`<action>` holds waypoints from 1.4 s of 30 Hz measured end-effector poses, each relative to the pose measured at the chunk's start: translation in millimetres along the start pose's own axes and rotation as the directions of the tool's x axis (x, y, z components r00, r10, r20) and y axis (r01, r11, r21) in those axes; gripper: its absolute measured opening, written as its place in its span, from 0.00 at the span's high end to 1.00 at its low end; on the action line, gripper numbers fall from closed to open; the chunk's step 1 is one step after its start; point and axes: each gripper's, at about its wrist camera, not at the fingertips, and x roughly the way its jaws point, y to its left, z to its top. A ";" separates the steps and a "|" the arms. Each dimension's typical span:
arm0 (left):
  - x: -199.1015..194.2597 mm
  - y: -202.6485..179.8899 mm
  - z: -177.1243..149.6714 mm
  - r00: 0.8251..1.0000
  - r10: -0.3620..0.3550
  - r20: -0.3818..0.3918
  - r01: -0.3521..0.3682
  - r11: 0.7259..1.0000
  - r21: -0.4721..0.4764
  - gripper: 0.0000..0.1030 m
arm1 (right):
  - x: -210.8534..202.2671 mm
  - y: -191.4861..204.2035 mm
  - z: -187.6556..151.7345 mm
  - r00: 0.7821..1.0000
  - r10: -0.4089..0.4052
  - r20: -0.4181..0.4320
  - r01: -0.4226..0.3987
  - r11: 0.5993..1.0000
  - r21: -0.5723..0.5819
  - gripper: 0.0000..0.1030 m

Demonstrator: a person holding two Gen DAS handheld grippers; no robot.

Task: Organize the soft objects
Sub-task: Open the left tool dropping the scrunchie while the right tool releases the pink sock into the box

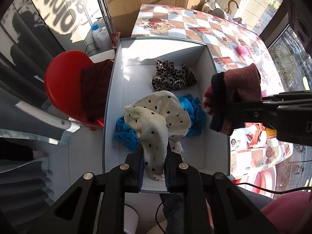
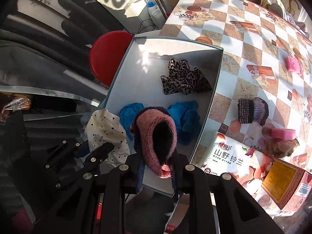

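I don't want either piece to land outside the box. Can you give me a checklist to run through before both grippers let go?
1. Left gripper shut on the polka-dot cloth: ok.
2. Right gripper shut on the pink knit glove: ok.
3. Polka-dot cloth hangs over the inside of the white box: ok.
4. Glove is over the box: ok by the right wrist view; in the left wrist view it looks near the right wall.
5. Landing spot free: not ok, the blue gloves lie below.
6. Leopard-print cloth clear of the drop: ok, it lies at the far end.
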 end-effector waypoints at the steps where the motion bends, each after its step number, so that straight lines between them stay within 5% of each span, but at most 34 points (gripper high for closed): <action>1: 0.2 -0.6 0.3 1.000 0.000 0.000 0.000 1.000 0.003 0.82 | -0.1 0.1 0.2 1.000 -0.001 0.000 0.001 1.000 -0.002 0.77; 37: 7.5 -7.7 6.5 0.999 0.010 -0.031 -0.008 0.999 0.051 0.82 | -0.8 -1.0 16.9 1.000 0.008 0.013 -0.008 1.000 0.004 0.77; 40: 5.9 -9.1 7.1 1.000 0.004 -0.021 -0.003 0.999 0.054 0.77 | -2.4 -0.4 18.2 1.000 0.013 0.016 -0.013 1.000 -0.001 0.77; 42: 4.0 -10.6 8.5 1.000 0.005 -0.012 -0.004 0.998 0.059 0.50 | -4.2 -0.5 18.8 1.000 0.018 0.016 -0.018 1.000 -0.002 0.65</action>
